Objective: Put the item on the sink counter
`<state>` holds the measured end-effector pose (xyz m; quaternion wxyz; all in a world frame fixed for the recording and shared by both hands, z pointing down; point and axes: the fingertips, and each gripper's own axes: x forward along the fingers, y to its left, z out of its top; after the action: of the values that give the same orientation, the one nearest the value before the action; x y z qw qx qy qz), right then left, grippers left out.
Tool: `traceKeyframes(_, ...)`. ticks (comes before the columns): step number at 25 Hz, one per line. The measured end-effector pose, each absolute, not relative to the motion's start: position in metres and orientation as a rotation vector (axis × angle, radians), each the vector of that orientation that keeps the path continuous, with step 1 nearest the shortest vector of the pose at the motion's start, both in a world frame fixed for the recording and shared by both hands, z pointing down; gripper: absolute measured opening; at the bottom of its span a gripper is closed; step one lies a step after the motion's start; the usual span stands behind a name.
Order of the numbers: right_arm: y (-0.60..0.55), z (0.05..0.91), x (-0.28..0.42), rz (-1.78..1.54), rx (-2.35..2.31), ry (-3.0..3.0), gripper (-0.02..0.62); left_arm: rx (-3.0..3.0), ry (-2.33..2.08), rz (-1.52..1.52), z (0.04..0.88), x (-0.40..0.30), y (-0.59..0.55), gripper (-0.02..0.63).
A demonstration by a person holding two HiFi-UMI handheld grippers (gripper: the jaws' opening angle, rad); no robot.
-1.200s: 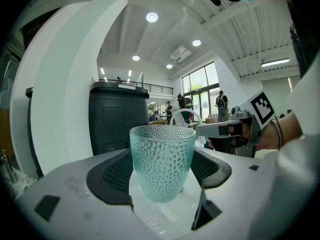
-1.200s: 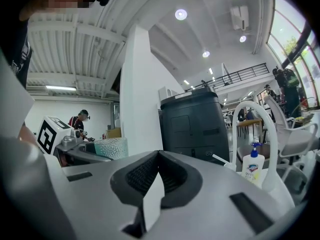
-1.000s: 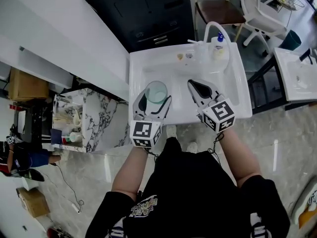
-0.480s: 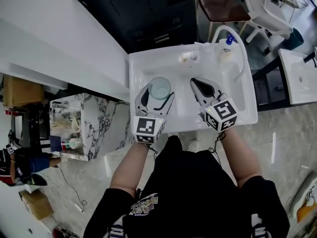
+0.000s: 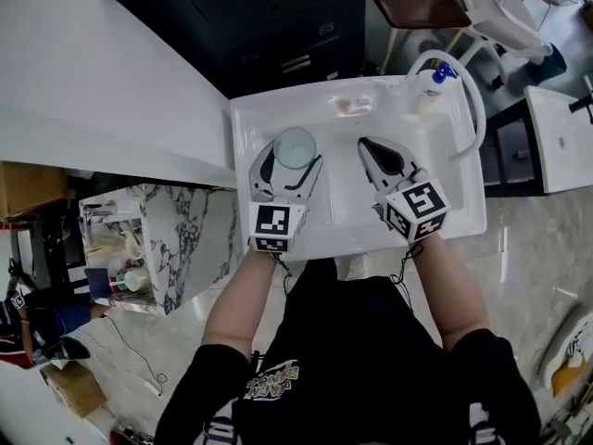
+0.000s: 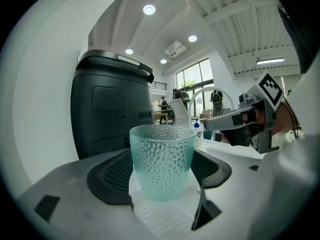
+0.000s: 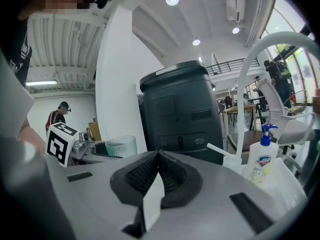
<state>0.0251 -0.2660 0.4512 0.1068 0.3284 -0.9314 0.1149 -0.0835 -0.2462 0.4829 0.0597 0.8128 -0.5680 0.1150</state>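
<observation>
Left claw [image 5: 295, 158] still pinches the dimpled, translucent pale-green cup [image 5: 296, 145], now farther forward; right claw [image 5: 366, 144] beside it stays pressed together.

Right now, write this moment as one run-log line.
left gripper: shut on glass cup, above sink counter | right gripper: shut, empty

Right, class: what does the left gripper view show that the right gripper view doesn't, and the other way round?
Left gripper view only: the glass up close, dimpled, gripped by the left gripper, and the right gripper seen from outside. Right gripper view only: the right gripper's jaws shut on nothing, and a white chair. Both: the glass, the dark cabinet, the arched faucet and the soap bottle.
</observation>
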Motion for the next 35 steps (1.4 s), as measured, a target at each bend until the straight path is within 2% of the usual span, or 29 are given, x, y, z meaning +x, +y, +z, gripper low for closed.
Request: traceKeyframes(35, -0.307, 0.518, 0.019, 0.500, 1.140, -2.547, 0.054, 2.415, -1.704, 0.383, 0.590, -0.131, -0.366, 0.334)
